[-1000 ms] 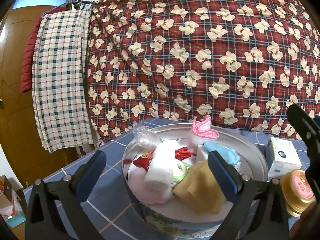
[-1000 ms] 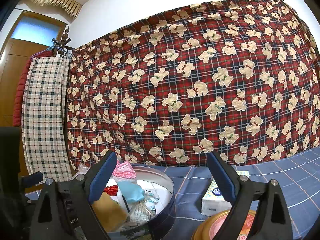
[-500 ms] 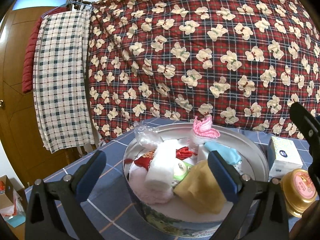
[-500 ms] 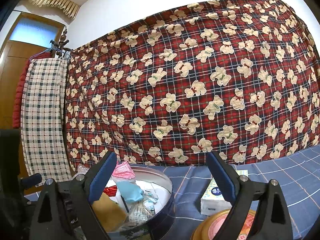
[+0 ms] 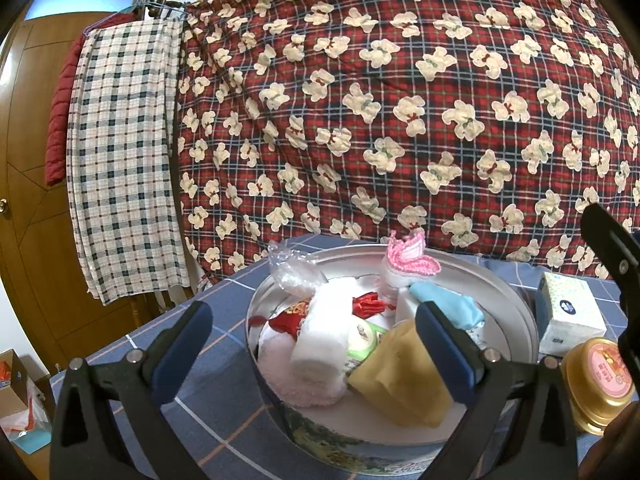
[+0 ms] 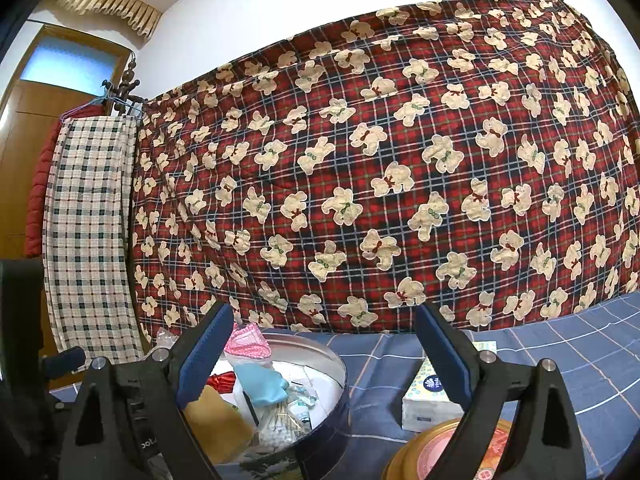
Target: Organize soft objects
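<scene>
A round metal tin [image 5: 516,300] sits on the blue checked tablecloth [image 5: 224,432]. It holds a rolled white towel [image 5: 320,340], a yellow cloth [image 5: 400,384], a light blue cloth [image 5: 444,304], a pink crocheted piece [image 5: 408,256], a red item [image 5: 366,304] and a clear plastic bag [image 5: 294,272]. My left gripper [image 5: 312,348] is open and empty, just in front of and above the tin. My right gripper [image 6: 324,356] is open and empty, right of the tin [image 6: 340,364]; the blue cloth [image 6: 260,384] and yellow cloth [image 6: 216,420] show there.
A tissue pack [image 5: 568,312] and a gold-lidded jar [image 5: 596,384] stand right of the tin; both show in the right wrist view, pack [image 6: 428,396], jar [image 6: 432,456]. A bear-patterned red quilt [image 6: 380,180] hangs behind. A checked cloth [image 5: 120,160] hangs by the wooden door [image 5: 24,200].
Both views have drifted only slightly. The grippers stay open and the objects in the tin have not moved.
</scene>
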Demonstrator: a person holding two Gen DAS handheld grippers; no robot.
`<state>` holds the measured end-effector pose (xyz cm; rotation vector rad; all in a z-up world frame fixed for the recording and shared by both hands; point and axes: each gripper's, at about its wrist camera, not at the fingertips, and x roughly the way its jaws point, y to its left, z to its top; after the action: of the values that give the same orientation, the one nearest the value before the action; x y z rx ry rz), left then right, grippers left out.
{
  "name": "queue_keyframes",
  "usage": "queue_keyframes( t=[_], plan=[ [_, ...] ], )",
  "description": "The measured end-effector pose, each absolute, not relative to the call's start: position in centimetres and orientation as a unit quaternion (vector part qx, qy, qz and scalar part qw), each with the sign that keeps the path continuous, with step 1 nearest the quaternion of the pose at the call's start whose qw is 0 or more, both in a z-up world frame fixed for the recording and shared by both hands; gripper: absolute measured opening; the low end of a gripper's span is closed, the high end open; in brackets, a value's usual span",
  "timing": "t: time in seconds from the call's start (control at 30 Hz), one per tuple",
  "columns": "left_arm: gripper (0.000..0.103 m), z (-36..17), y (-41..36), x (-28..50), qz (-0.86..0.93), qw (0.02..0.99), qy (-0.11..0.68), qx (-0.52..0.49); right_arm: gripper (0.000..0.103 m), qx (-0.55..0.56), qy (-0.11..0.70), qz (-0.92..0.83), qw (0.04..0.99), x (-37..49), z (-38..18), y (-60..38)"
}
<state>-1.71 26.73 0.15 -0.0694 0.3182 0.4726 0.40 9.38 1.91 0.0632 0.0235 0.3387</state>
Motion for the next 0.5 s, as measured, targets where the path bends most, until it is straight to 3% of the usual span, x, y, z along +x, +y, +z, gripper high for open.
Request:
queue_keyframes(
  t=[0.5],
  plan=[
    [0.103,0.05,27.0,-1.9,0.23,0.96,0.158,-0.036,0.093,0.031,0.012,0.168,0.985,0.4,1.91,9.46]
  ],
)
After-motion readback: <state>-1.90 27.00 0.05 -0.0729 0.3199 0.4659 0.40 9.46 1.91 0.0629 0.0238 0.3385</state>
